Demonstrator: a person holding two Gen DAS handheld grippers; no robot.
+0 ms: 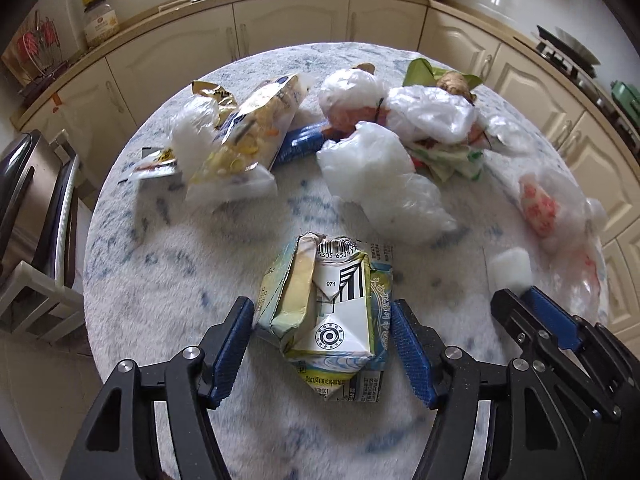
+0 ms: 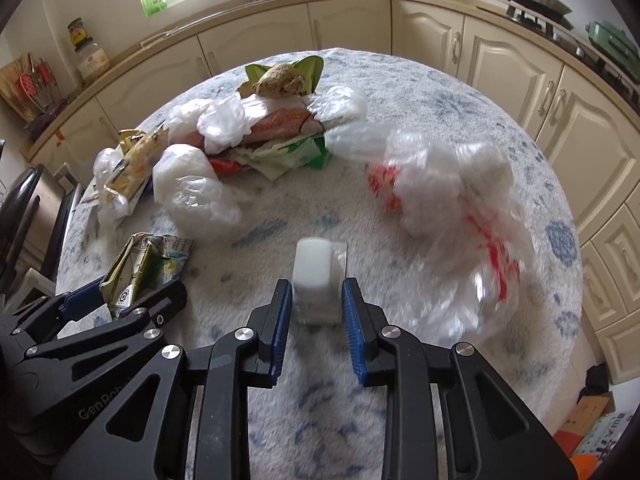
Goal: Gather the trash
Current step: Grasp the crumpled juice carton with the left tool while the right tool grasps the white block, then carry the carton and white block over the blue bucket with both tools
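Note:
A crushed milk carton [image 1: 326, 316] lies on the round cloth-covered table [image 1: 160, 272] between the fingers of my left gripper [image 1: 324, 308]. The jaws stand wide on either side of it, with small gaps. The carton also shows in the right wrist view [image 2: 138, 270] with the left gripper [image 2: 136, 294] around it. A small white plastic cup [image 2: 316, 280] stands between the pads of my right gripper [image 2: 315, 292], whose jaws sit close to its sides. The cup [image 1: 511, 270] and the right gripper [image 1: 520, 300] also show in the left wrist view.
Snack wrappers [image 1: 244, 132], crumpled clear plastic bags [image 1: 380, 176], a green wrapper [image 2: 286, 68] and a red-printed bag [image 2: 452, 208] lie farther back on the table. Kitchen cabinets [image 1: 288, 24] ring the table. A chair [image 1: 32, 216] stands at its left edge.

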